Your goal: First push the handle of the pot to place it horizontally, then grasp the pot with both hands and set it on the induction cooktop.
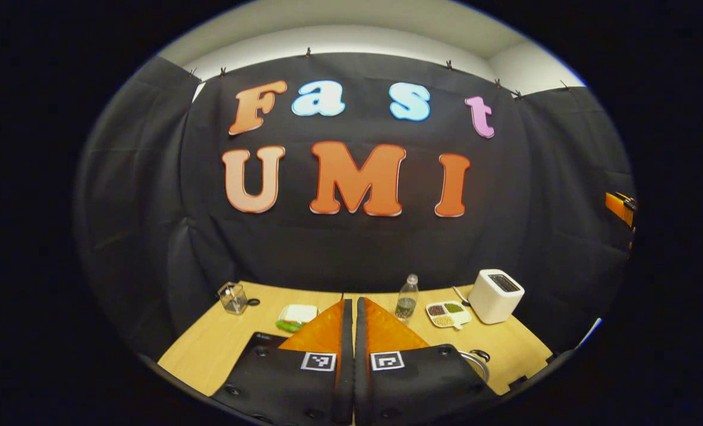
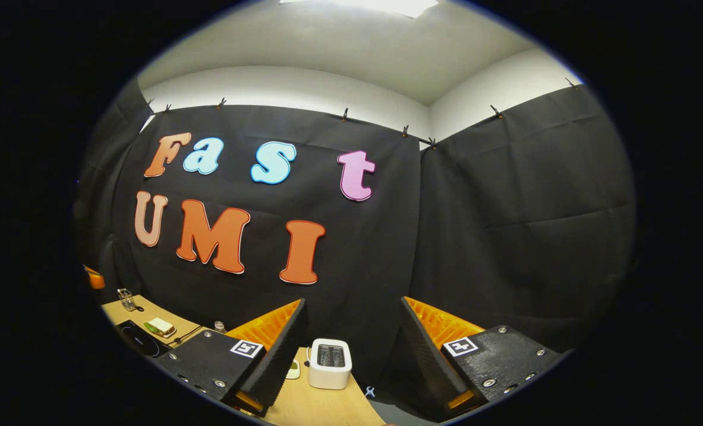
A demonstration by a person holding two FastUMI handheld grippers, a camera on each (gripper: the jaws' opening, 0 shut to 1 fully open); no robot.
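While the left gripper is pressed closed and the right gripper gapes wide, both ride high — a blind push could knock the white boxy toaster beside the round steel pot.

White toaster, tan wooden table, orange-and-black fingers

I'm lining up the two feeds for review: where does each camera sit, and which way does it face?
Left gripper view: rides on the left gripper, fingers shut together, facing the back cloth wall across the wooden table, with a water bottle and white toaster ahead.
Right gripper view: rides on the right gripper, fingers spread open, tilted up toward the booth corner, toaster between its fingers.
Shared: the table, toaster, and the black cooktop at the right view's left edge.
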